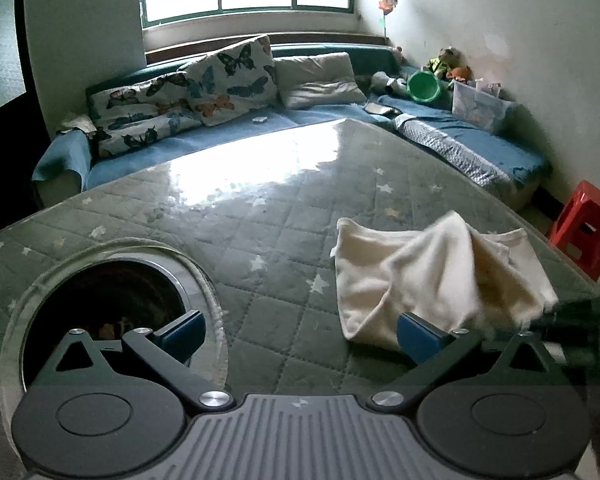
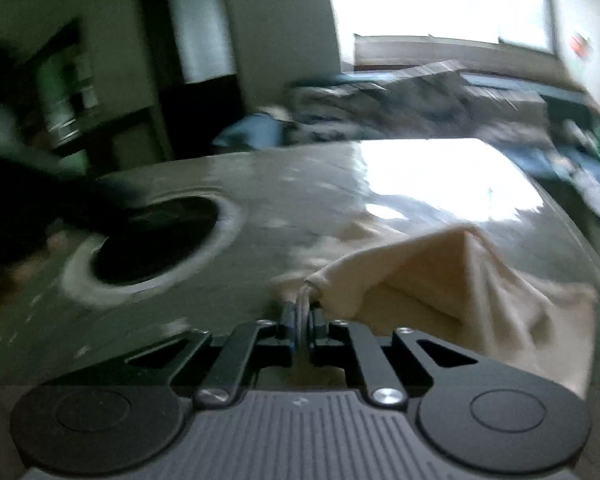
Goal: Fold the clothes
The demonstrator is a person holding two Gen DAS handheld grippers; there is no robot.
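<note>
A cream cloth garment [image 1: 432, 276] lies rumpled on the grey quilted table cover [image 1: 260, 216], right of centre in the left wrist view. My left gripper [image 1: 300, 334] hangs over the cover with its blue pads wide apart and nothing between them; its right pad sits just in front of the garment's near edge. In the blurred right wrist view, my right gripper [image 2: 303, 320] is shut on a bunched edge of the cream garment [image 2: 460, 284], which rises in a peak to its right. The right gripper's dark body [image 1: 580, 320] shows at the right edge of the left wrist view.
A round opening [image 1: 108, 312] with a metal rim is set in the table at the left, also seen as the round opening [image 2: 156, 240]. Behind the table runs a blue sofa [image 1: 228, 136] with butterfly cushions, a green bucket [image 1: 423, 86] and a clear box. A red stool [image 1: 584, 228] stands at right.
</note>
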